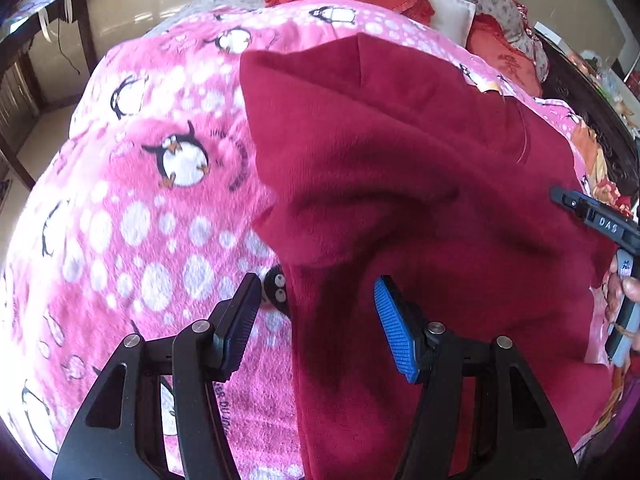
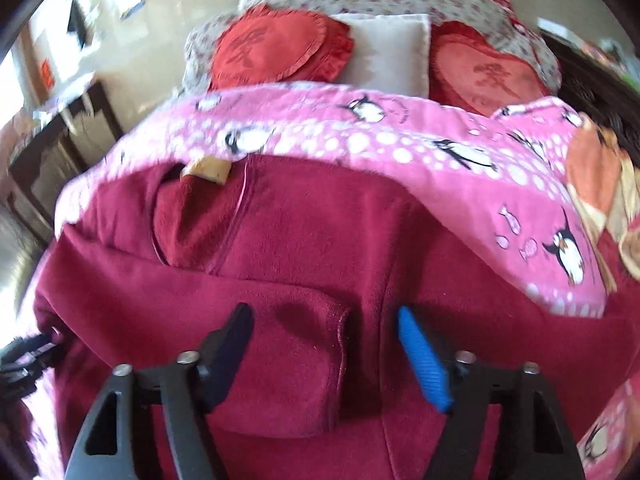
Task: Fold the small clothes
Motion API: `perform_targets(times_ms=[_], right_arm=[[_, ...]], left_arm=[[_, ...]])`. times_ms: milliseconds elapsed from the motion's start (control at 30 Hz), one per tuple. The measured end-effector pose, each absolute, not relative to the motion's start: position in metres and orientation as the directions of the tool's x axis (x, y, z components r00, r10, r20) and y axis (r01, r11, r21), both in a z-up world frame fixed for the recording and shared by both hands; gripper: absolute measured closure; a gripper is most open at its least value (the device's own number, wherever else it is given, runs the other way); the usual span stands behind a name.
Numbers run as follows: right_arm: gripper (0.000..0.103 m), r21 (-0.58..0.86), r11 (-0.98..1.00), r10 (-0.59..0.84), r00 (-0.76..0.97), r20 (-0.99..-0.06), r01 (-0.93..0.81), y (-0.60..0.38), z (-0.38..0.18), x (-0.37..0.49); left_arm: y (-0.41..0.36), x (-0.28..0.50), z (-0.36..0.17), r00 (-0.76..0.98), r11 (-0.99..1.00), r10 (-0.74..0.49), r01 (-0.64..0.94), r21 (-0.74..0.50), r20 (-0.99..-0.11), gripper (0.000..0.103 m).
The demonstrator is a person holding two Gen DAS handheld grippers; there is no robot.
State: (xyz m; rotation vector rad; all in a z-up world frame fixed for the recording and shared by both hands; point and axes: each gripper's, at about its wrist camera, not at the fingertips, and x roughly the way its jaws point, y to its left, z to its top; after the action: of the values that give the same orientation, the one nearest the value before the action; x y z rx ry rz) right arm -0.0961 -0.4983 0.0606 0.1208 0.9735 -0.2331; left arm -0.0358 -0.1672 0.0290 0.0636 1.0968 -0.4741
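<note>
Fleece top (image 1: 400, 168) in dark red, spread out on a bed over a pink penguin blanket (image 1: 132, 208), that's the thing being folded here. From the left wrist view, the left gripper (image 1: 316, 320) hangs over the garment's left edge with its fingers apart and nothing pinched; the black finger (image 1: 240, 324) sits above the blanket, the blue-padded one (image 1: 394, 328) above the red fabric. The right gripper (image 1: 592, 216) pokes in at the right edge of that view, a hand (image 1: 624, 292) wrapped around it.

In the right wrist view, the right gripper (image 2: 326, 344) also has its fingers spread, hovering over a cuff or sleeve end that lies on top of the garment. Can't tell if the pads actually touch the fleece. A tan tag (image 2: 206, 170) shows at the neckline. At the head of the bed are two red heart pillows (image 2: 272, 46) with a white pillow (image 2: 392, 50) between them.
</note>
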Motion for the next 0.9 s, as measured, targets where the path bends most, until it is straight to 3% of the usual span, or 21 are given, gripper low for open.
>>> perform_targets(times_ms=[67,100,233,400,500,567,600,633,900], right_arm=[[0.067,-0.067,0.972,-0.185,0.551,-0.814,0.227,-0.495,0.062,-0.101],[0.084,-0.065,0.973,-0.182,0.559,-0.809,0.222,-0.497,0.066,-0.105],[0.103,-0.015,0.971,-0.163,0.620,-0.767,0.237,-0.512,0.094,-0.121],[0.103,-0.001,0.942,-0.234,0.658,-0.715,0.335,-0.538,0.117,-0.123],[0.103,0.116,0.949,-0.114,0.660,-0.742,0.294,-0.542,0.108,-0.116],[0.091,0.127,0.962,-0.061,0.643,-0.763,0.242,-0.531,0.101,-0.115],[0.065,0.105,0.969,-0.061,0.632,-0.773,0.222,-0.525,0.097,-0.114],[0.048,0.081,0.974,-0.073,0.629,-0.774,0.213,-0.518,0.094,-0.114],[0.048,-0.021,0.992,-0.099,0.657,-0.747,0.126,-0.493,0.084,-0.107]], left_arm=[[-0.163,-0.040,0.031,0.373,0.899,-0.349,0.394,-0.194,-0.860,0.044],[-0.161,-0.041,0.032,0.376,0.898,-0.353,0.392,-0.198,-0.857,0.044],[-0.151,-0.043,0.041,0.399,0.899,-0.362,0.389,-0.202,-0.843,0.044],[-0.153,-0.041,0.044,0.407,0.901,-0.347,0.395,-0.180,-0.845,0.044],[-0.155,-0.038,0.040,0.379,0.903,-0.349,0.380,-0.199,-0.857,0.044],[-0.154,-0.040,0.038,0.380,0.902,-0.354,0.379,-0.206,-0.855,0.044],[-0.155,-0.041,0.035,0.378,0.903,-0.347,0.380,-0.198,-0.858,0.044],[-0.155,-0.041,0.033,0.372,0.904,-0.342,0.380,-0.195,-0.863,0.044],[-0.148,-0.043,0.030,0.369,0.905,-0.361,0.362,-0.225,-0.856,0.044]])
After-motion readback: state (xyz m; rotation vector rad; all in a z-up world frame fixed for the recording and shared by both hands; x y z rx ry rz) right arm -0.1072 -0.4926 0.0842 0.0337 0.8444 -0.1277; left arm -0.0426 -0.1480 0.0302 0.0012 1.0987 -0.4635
